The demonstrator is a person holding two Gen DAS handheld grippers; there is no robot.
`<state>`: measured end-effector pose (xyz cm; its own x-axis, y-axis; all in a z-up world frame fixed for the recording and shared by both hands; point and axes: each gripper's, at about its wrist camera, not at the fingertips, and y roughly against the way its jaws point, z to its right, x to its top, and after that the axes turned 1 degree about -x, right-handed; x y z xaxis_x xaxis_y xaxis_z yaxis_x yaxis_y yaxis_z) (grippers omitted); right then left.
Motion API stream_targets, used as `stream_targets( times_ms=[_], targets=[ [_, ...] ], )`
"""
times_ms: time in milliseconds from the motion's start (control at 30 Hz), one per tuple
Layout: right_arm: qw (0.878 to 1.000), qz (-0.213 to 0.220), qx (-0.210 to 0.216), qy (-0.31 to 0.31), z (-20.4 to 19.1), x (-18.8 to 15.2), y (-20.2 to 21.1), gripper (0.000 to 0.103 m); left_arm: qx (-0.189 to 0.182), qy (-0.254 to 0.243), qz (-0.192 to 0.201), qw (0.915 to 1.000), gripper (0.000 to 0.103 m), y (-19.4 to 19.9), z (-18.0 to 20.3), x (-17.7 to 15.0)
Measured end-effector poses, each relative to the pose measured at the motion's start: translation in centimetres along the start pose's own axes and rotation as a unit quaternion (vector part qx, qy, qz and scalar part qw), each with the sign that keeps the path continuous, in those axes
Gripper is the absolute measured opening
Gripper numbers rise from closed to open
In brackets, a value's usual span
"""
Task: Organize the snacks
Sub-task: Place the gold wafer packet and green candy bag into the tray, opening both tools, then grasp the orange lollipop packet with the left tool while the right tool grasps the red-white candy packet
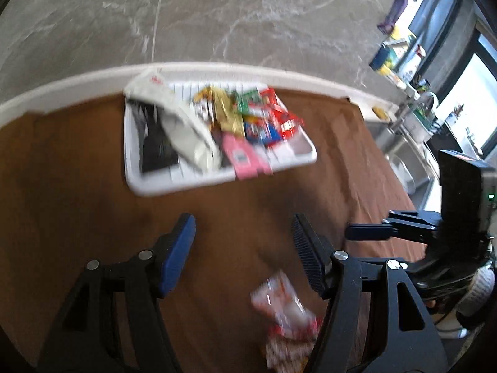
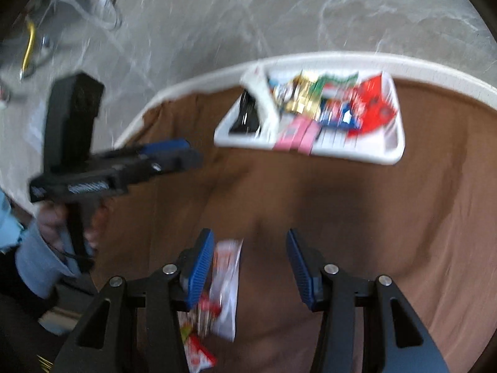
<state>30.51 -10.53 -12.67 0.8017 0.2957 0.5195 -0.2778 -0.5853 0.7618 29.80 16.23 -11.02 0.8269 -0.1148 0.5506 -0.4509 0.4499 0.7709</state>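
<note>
Left tongs (image 1: 243, 242): jaws apart over bare brown cloth, nothing between the blue pads; seen from the side in the right wrist view, held by a hand (image 2: 66, 220) in a light blue sleeve (image 2: 37, 258).
Right tongs (image 2: 250, 262): jaws apart, no pad pressing on anything; a white and red snack packet lies on the cloth below and partly behind the left-hand pad.
Snack packet (image 1: 282, 298): white with red and orange print, blurred, flat on the cloth at the near edge, close to the right-hand finger of the left tongs but not gripped.
More packets (image 2: 198, 345): a few red, yellow and white wrappers just below the first, partly hidden by the right tongs' frame.
Tray (image 1: 217, 183): white, slatted, shallow, set on the far part of the tabletop, well apart from both tongs.
Tray contents: a black pouch (image 1: 157, 143) at the left end, a crumpled white bag (image 1: 183, 127) across it, gold, green, blue and red wrappers (image 1: 248, 115) piled to the right, a pink packet (image 1: 245, 158) overhanging the near rim.
Tabletop (image 1: 77, 161): covered in brown cloth, with a white rim along the far edge.
Floor (image 1: 217, 15): grey, marbled, beyond the rim.
</note>
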Motion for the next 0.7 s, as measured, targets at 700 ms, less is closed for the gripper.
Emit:
stream_targets(
  times_ms=[700],
  targets=[
    [0.968,-0.103,-0.004,0.229,-8.7,-6.0,-5.5,0.054,0.043,0.034,-0.039,0.9977,0.062,4.5,-0.2,-11.8]
  ],
)
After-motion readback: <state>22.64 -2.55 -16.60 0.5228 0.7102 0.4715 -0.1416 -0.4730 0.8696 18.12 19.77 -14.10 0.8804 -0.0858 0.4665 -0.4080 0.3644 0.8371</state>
